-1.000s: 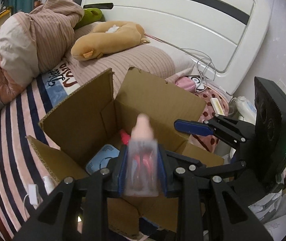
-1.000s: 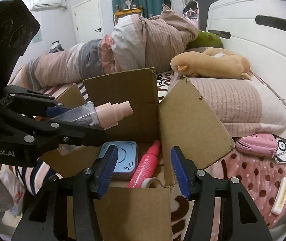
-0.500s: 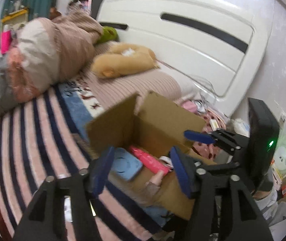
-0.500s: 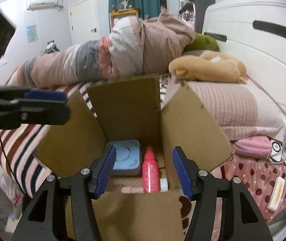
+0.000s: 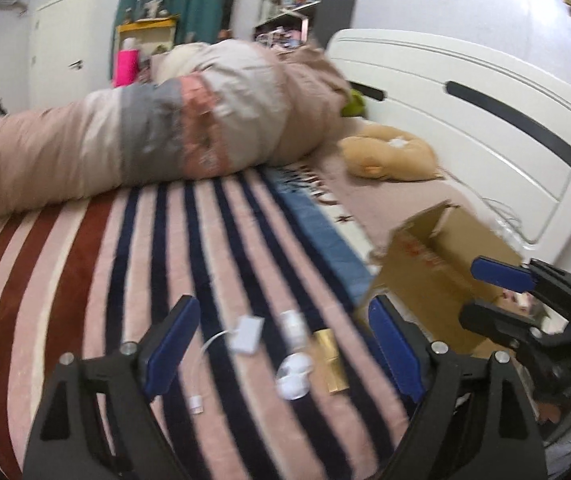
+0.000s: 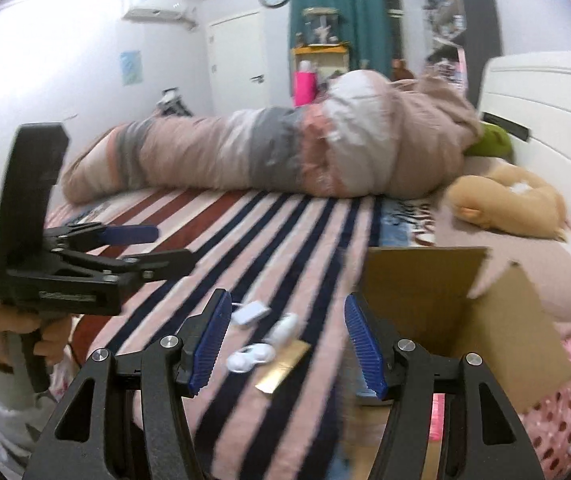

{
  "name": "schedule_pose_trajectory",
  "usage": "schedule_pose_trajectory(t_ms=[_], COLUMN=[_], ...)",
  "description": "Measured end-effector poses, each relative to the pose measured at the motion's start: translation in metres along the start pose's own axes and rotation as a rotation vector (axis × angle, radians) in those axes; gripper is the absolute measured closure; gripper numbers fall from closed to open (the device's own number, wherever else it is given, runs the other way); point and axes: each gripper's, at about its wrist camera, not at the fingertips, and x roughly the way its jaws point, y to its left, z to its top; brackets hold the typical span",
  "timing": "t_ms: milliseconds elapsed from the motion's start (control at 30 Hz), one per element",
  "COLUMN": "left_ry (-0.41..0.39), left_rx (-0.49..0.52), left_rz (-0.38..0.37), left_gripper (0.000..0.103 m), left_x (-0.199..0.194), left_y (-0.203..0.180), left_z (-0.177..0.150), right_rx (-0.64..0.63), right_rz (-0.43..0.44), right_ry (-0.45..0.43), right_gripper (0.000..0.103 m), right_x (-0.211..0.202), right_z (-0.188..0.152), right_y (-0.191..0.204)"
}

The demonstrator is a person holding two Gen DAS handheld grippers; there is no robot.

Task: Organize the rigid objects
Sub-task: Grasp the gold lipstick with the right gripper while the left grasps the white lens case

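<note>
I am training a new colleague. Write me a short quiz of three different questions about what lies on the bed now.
1. True or false: the gold bar lies inside the cardboard box.
2. Which item lies nearest the gold bar? A) white round case B) plush toy C) rolled duvet
3. Fill in: nothing sits between the fingers of the left gripper; its jaws are ____.

Key: 1 false, it lies on the striped blanket. 2 A. 3 opening.
</note>
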Motion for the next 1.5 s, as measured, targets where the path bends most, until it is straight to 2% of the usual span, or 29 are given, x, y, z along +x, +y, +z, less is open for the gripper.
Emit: schedule_pose_trajectory(t_ms=[133,300,367,467,600,633,667,733,867,1067,1133,1233,1300,1367,1433,1467,1500], left_ry=[0.025,0.082,0.104,0.135,0.165,0.17,0.174,0.18,0.195,0.25,0.27,0.308,0.333,0.346,0.334,0.336,0.34], left_rx=[-0.041,-0.079,-0.09,-0.101,-0.115,-0.119,-0.122,-0.128,-0.121,-0.081,-0.062,-0.065,-0.051,-0.031,-0.013,-0.005,-0.01], left_rz=[0.028,0.039,0.047,0.059,0.061,0.06,0.059,0.054,0.029,-0.062,-0.135,-0.207,-0.212,-0.187,-0.164,-0.149,-0.149], left_gripper=[0.018,0.018,0.018,0.018,0.018,0.018,0.018,0.018,0.019,0.019,0.024,0.04,0.048,0.049,0.064,0.077,0.077], left_x=[0.013,0.034,0.044,0.059,0.069,0.071,0.073,0.076,0.086,0.108,0.117,0.133,0.144,0.154,0.156,0.157,0.157], left_y=[0.029,0.05,0.057,0.064,0.069,0.07,0.071,0.072,0.069,0.05,0.04,0.025,0.016,0.007,0.001,0.0,0.002], left_z=[-0.015,-0.032,-0.037,-0.044,-0.05,-0.052,-0.053,-0.054,-0.055,-0.064,-0.068,-0.073,-0.077,-0.081,-0.083,-0.083,-0.084], right_rx=[-0.038,-0.024,0.012,0.066,0.132,0.14,0.147,0.132,0.111,0.083,0.096,0.104,0.089,0.083,0.081,0.075,0.064], right_rz=[0.058,0.09,0.059,-0.035,-0.099,-0.108,-0.111,-0.129,-0.13,-0.115,-0.103,-0.092,-0.086,-0.078,-0.072,-0.07,-0.071], right_ry=[0.069,0.199,0.266,0.35,0.399,0.396,0.392,0.384,0.384,0.413,0.408,0.4,0.391,0.384,0.381,0.38,0.382], right_gripper=[0.047,0.048,0.048,0.048,0.048,0.052,0.063,0.079,0.089,0.089,0.089,0.087,0.086,0.085,0.084,0.084,0.084], right_x=[0.032,0.08,0.103,0.135,0.161,0.164,0.167,0.168,0.161,0.142,0.145,0.15,0.149,0.15,0.154,0.156,0.157], right_z=[-0.004,-0.027,-0.045,-0.071,-0.093,-0.095,-0.097,-0.098,-0.099,-0.106,-0.104,-0.102,-0.103,-0.102,-0.101,-0.101,-0.101], right_y=[0.028,0.037,0.034,0.023,0.006,0.003,0.001,-0.001,0.001,0.014,0.011,0.01,0.011,0.012,0.012,0.012,0.013])
